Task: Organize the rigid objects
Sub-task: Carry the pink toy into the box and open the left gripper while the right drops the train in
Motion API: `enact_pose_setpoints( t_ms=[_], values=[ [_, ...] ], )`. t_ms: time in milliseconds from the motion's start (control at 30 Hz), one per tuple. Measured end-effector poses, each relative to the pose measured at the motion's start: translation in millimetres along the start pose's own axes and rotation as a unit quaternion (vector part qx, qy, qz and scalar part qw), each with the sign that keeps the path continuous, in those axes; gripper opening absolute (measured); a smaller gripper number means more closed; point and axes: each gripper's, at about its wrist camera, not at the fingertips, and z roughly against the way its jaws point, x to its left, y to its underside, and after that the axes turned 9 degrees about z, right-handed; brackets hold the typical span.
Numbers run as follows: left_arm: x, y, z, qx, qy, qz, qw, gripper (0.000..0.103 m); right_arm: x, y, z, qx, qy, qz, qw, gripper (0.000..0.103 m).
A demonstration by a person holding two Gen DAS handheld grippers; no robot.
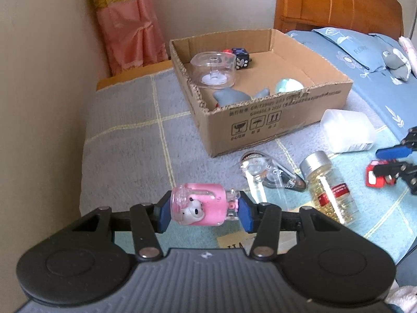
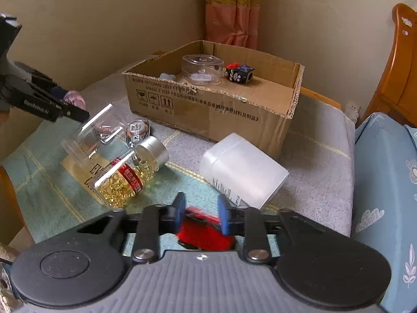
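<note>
Clamped crosswise between the left gripper's fingers, a pink toy capsule hangs above the blanket, while the right gripper grips a red toy, both apparently bound for the cardboard box.

Cardboard box open-topped, half empty

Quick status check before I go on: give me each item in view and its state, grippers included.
left gripper: shut on the pink toy capsule, off the bed.
right gripper: shut on the red toy car.
cardboard box: open-topped, already holding several items.
clear round case: inside the box.
capsule bottle: on its side, silver cap on.
white container: lying tipped, outside the box.
tape dispenser: on the bed.
</note>
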Motion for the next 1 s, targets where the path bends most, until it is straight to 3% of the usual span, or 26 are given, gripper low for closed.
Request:
enact_pose_setpoints(
  t_ms=[67, 100, 333, 567, 667, 900, 1000],
  values=[
    [-3, -1, 1, -0.001, -0.001, -0.003, 1.0000, 0.049, -1, 3, -6, 0.014, -0.005, 0.003, 1.000, 0.036],
    [-4, -1, 1, -0.001, -0.001, -0.003, 1.0000, 0.049, 0, 6, -7, 0.014, 0.003, -0.002, 1.000, 0.054],
    [-3, -1, -1, 0.004, 0.001, 0.000, 1.0000, 0.049, 1, 27, -2, 0.012, -0.003, -0.027, 1.000, 0.070],
    [-3, -3, 3, 0.000, 0.006, -0.001, 1.0000, 0.049, 8, 41, -11, 0.033, -0.004, -0.067, 0.997, 0.071],
    [-3, -5, 6, -0.001, 0.008, -0.006, 1.0000, 0.049, 21, 39, -13, 0.039, 0.018, -0.047, 0.998, 0.065],
    [-4, -13, 19, -0.011, 0.013, -0.021, 0.9996, 0.049, 22, 28, -6, 0.037, 0.009, -0.012, 0.999, 0.064],
    [-5, -17, 24, -0.013, 0.014, -0.029, 0.9994, 0.049, 18, 20, 2, 0.030, 0.008, -0.003, 1.000, 0.059]
  ],
)
